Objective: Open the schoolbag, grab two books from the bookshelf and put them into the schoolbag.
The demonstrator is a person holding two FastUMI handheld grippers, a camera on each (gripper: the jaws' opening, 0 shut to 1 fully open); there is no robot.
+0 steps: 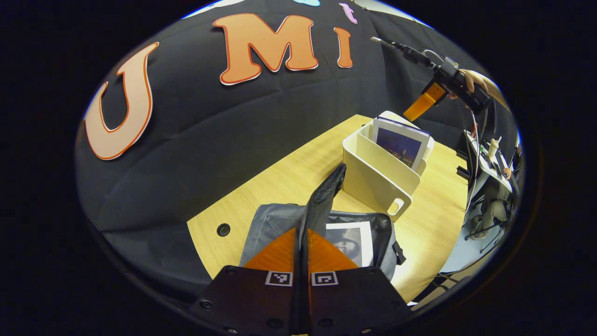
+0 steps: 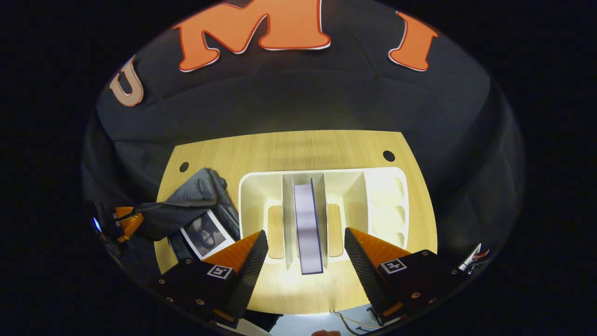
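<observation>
Fabric schoolbag flap (image 1: 326,191) pinched by left gripper (image 1: 302,242), slotted plastic bookshelf (image 2: 261,186)

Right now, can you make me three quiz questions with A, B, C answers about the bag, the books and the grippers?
1. Where is the remaining upright book?
A. Middle slot of the cream plastic bookshelf
B. On the wooden table
C. Under the bag

2. How many books show inside the grey fabric schoolbag?
A. None
B. One
C. Three

3. How is the right hand-held gripper?
A. Shut on a book
B. Shut on the bag
C. Open

Answers: 1 A, it stands between two dividers. 2 B, one picture-cover book lies inside. 3 C, its fingers are spread either side of the upright book, while the left hand-held gripper pinches the bag's flap.
</observation>
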